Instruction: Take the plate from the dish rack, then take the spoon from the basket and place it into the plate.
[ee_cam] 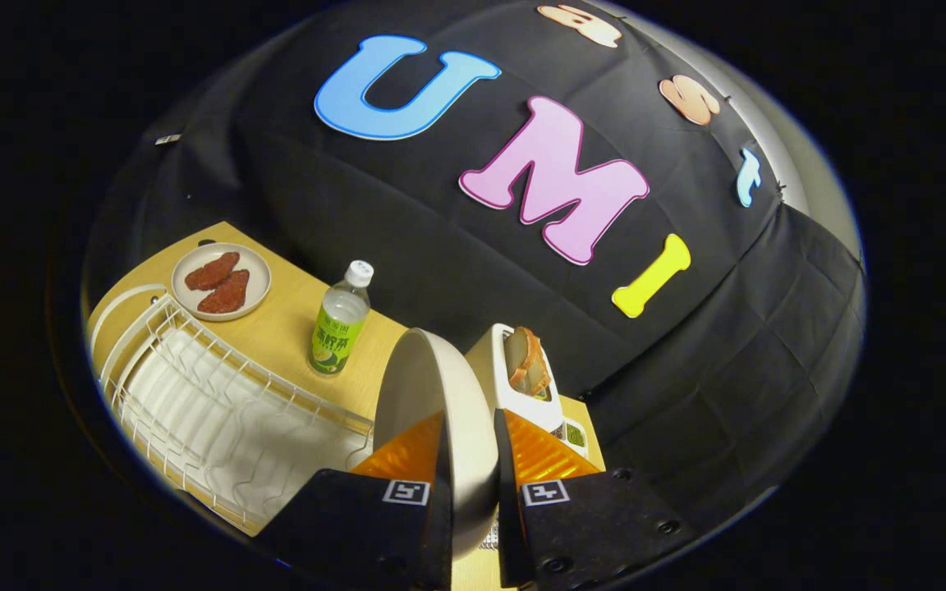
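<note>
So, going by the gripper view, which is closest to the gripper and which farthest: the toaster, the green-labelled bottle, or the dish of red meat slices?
1. Toaster, just beyond the held plate.
2. Bottle, farther back, beside the dish rack.
3. Dish of meat, at the table's far corner.

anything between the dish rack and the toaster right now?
Yes. In the gripper view the plate stands on edge between the dish rack and the toaster, clamped in the tool, both fingers pressing its rim.
</note>
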`<state>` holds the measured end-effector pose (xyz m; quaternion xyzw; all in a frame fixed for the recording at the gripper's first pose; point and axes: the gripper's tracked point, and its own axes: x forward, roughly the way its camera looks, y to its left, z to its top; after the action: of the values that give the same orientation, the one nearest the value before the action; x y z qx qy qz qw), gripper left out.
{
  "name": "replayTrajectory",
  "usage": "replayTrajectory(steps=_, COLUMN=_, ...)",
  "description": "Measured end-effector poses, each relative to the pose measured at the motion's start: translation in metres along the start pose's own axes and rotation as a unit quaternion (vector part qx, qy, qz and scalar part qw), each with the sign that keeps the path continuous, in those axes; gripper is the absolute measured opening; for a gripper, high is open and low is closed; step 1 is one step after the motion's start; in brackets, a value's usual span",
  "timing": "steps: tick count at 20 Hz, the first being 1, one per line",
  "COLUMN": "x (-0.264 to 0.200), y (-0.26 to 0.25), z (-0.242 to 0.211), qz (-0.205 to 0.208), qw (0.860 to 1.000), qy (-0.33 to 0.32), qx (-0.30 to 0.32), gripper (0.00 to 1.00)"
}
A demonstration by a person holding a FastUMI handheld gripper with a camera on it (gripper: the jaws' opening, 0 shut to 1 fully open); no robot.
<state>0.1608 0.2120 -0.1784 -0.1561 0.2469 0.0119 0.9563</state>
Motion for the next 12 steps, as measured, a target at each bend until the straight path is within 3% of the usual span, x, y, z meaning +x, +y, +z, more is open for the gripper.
replayTrajectory(steps=6, x=-0.025, y=-0.058, z=0.008, qz=-0.003, qw=0.997, qy=-0.026, qx=0.072, gripper=0.26)
replayTrajectory(steps=12, x=-0.069, y=-0.108, z=-0.002, qz=0.02, qw=0.987, qy=-0.04, qx=0.155, gripper=0.24)
